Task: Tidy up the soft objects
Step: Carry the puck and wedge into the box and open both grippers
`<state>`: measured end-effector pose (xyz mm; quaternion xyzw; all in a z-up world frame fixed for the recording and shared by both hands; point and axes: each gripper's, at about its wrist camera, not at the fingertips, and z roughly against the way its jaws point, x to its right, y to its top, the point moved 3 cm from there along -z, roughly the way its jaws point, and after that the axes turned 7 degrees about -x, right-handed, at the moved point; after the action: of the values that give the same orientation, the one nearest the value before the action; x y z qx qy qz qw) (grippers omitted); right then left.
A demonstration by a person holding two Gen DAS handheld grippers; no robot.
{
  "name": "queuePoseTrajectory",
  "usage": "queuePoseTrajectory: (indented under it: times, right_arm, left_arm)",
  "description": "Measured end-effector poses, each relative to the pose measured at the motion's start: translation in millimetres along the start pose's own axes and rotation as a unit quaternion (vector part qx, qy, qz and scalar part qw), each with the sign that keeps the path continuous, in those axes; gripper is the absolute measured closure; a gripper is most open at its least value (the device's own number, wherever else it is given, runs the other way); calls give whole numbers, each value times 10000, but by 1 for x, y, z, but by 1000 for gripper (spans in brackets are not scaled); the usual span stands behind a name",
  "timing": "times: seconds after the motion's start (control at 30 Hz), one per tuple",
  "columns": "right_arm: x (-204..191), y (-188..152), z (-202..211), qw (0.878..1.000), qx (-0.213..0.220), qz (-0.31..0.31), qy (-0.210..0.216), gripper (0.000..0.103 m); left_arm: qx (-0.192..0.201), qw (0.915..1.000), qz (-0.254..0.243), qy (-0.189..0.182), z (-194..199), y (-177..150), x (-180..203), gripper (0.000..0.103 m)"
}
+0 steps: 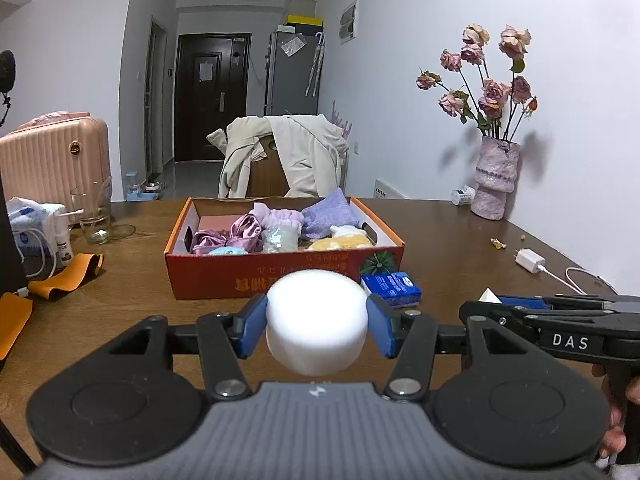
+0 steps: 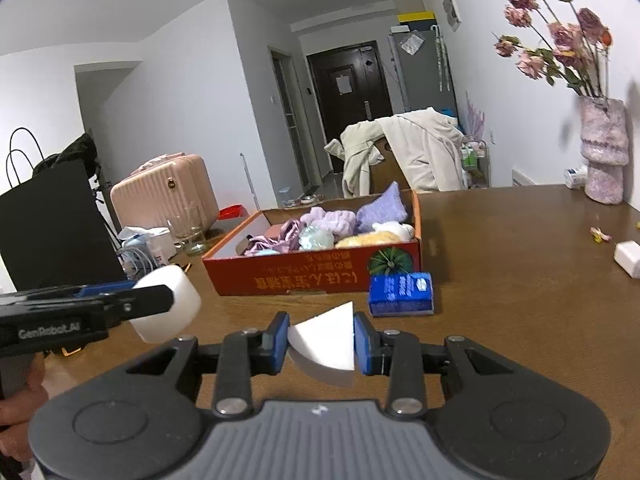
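Note:
My left gripper (image 1: 317, 322) is shut on a white foam cylinder (image 1: 316, 320), held above the table in front of the orange cardboard box (image 1: 280, 276). The cylinder also shows in the right wrist view (image 2: 166, 304). My right gripper (image 2: 321, 340) is shut on a white foam wedge (image 2: 326, 340), held to the right of the left gripper; its tip shows in the left wrist view (image 1: 489, 296). The box (image 2: 312, 276) holds several soft things: purple cloths (image 1: 324, 216), shiny purple scrunchies (image 1: 224, 236) and a yellow plush (image 1: 340, 242).
A blue tissue pack (image 1: 392, 288) lies at the box's front right corner. A glass (image 1: 94, 216), orange strap (image 1: 66, 276) and white packets stand at the left. A vase of dried roses (image 1: 494, 176), a white charger (image 1: 530, 260) and cable lie at the right. A chair with a coat stands behind.

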<state>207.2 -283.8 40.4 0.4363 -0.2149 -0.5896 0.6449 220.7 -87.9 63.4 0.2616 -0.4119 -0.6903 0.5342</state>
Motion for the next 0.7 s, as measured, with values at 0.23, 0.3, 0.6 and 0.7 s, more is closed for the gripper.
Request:
queuePoseTrajectory:
  times: [0.23, 0.3, 0.6, 0.7]
  right_arm:
    - [2, 62, -48, 9992, -34, 195, 361, 70]
    - [8, 88, -75, 9985, -115, 142, 516, 70]
    - [40, 163, -235, 9931, -1035, -209, 501, 70]
    - [45, 168, -274, 9910, -1234, -316, 421, 66]
  left_arm:
    - [-102, 9998, -143, -127, -61, 50, -21, 48]
    - [-247, 9995, -199, -64, -89, 66, -29, 48]
    - [-1322, 9905, -245, -277, -223, 108, -61, 48]
    - [-1512, 9882, -127, -200, -257, 108, -66, 48]
